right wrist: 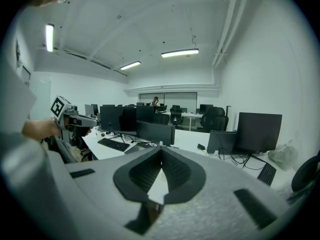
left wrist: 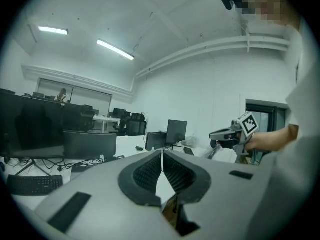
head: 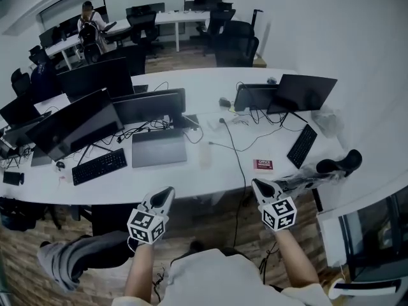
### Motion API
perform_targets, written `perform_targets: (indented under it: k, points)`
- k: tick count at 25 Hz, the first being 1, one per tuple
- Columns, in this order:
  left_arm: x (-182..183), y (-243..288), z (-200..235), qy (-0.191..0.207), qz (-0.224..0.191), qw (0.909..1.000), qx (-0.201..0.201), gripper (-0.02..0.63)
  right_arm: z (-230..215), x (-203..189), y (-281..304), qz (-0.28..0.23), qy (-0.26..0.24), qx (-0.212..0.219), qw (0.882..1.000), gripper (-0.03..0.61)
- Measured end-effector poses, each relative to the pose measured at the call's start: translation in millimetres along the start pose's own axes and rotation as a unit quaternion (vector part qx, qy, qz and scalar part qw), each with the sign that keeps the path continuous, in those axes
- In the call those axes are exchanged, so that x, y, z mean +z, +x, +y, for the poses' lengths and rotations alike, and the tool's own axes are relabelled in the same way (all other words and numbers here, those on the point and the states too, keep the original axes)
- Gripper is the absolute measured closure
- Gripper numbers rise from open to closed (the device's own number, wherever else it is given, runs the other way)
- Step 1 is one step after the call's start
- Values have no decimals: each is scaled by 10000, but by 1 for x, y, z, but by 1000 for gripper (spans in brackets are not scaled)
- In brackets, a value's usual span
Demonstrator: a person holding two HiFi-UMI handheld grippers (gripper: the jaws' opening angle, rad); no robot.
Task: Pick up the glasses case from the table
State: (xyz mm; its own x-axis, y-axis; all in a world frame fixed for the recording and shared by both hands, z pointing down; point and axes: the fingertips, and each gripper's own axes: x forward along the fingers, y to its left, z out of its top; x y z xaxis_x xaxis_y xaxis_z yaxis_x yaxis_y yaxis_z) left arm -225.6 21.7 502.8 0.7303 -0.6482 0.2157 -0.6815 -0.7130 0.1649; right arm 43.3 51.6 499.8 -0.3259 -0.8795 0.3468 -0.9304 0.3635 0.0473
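Two grippers hang empty short of the front edge of the desk (head: 159,178), left gripper (head: 167,194) and right gripper (head: 258,185) both pinched fully closed, and I can't surely spot the glasses case on it, so reaching in closed could just shove it away.

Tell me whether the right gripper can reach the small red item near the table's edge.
Probably yes: the right gripper hovers just short of the table, the red item lies straight ahead, nothing between. Its shut jaws must open first.
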Motion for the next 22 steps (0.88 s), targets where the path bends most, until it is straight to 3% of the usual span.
perform_targets:
  k: [14,22]
  points:
    - [0,39,34,-117,122,9999,-33,604,-24,1,43,142,77,-59,9999,580]
    - [14,89,47,-134,132,9996,209,604,-65,10,90,110,35,236,9997,580]
